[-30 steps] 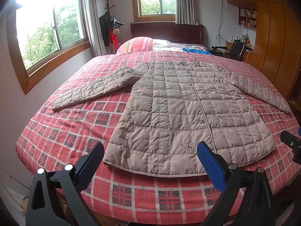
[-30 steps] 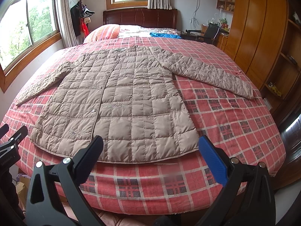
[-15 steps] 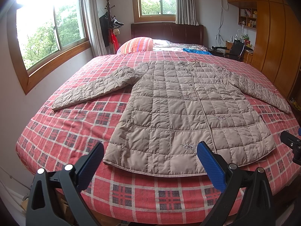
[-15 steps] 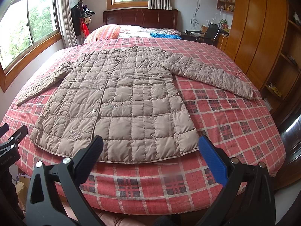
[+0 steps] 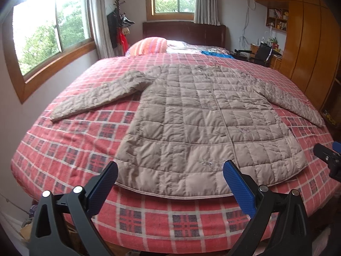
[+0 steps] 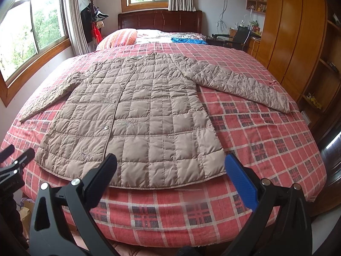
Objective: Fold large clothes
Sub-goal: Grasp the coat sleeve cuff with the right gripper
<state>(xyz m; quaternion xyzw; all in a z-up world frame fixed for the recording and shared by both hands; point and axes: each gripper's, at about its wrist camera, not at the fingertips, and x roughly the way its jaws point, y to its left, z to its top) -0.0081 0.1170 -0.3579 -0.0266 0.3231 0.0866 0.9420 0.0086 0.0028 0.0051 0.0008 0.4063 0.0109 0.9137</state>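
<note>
A long beige quilted coat [image 5: 198,119] [image 6: 136,115] lies flat and face up on the bed, both sleeves spread out to the sides, hem toward me. My left gripper [image 5: 170,172] hovers open just in front of the hem's left half, nothing between its blue-padded fingers [image 5: 238,185]. My right gripper [image 6: 170,168] hangs open before the hem's right half, also empty. Each gripper's tip shows at the edge of the other's view.
The bed carries a red plaid cover [image 5: 70,149] [image 6: 266,140]. A striped pillow [image 6: 119,38] and a blue cloth [image 6: 187,40] lie near the dark headboard. Wooden wardrobes [image 6: 294,34] stand on the right, windows and a coat rack [image 5: 119,29] on the left.
Both grippers have eased a little toward the coat's hem, and the views have tilted slightly. The coat has not moved and both grippers stay open.
</note>
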